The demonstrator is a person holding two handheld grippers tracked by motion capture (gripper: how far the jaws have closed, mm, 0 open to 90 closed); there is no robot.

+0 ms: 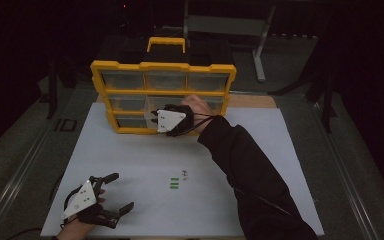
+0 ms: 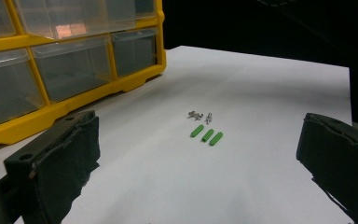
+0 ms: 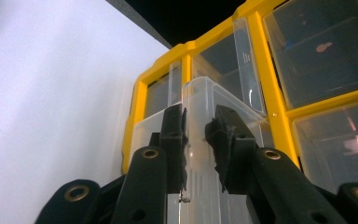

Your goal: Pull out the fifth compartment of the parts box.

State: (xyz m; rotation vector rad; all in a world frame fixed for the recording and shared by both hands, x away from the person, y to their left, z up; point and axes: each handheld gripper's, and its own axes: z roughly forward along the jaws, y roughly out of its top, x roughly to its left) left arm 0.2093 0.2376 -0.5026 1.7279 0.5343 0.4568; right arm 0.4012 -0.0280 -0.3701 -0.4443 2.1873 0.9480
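Clear drawer [image 3: 200,140], long axis toward near side, pinched by right gripper [image 3: 196,135] at yellow cabinet [image 1: 125,70]; left gripper [image 1: 116,194] wide apart, near-left worktop [image 1: 260,150].

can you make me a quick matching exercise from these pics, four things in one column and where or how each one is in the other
Things:
1. left claw
2. right claw
3. green pieces
4. yellow organiser

Places or states:
A. lying in a row on the white sheet, beside a few small metal bits
B. shut on the handle of a clear drawer
C. open, low over the sheet's near left corner
D. standing upright at the sheet's far edge

Pairs: 1-C, 2-B, 3-A, 4-D
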